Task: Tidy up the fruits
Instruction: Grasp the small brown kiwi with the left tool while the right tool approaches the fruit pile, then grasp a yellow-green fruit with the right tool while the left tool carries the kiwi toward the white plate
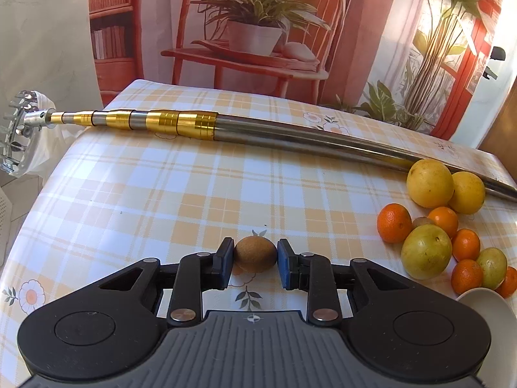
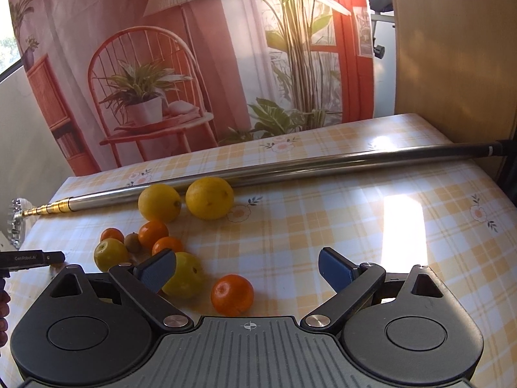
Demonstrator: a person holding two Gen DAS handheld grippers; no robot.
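My left gripper [image 1: 255,258] is shut on a small brown kiwi [image 1: 255,253], with a blue pad pressing each side, low over the checked tablecloth [image 1: 161,194]. To its right lies the fruit pile: two large yellow citrus [image 1: 429,182], several tangerines [image 1: 394,223], yellow-green fruits [image 1: 426,251] and a second kiwi [image 1: 421,221]. My right gripper [image 2: 247,263] is open, its fingers apart above a lone tangerine [image 2: 232,294] without touching it. Its left finger overlaps a yellow-green fruit [image 2: 187,278]. The rest of the pile [image 2: 153,234] lies beyond, to the left.
A long telescopic metal pole [image 1: 290,135] with gold rings and a pronged picker head [image 1: 19,129] lies across the far side of the table [image 2: 323,163]. A white dish rim [image 1: 484,304] shows at the right of the left wrist view. A printed backdrop [image 2: 194,64] hangs behind.
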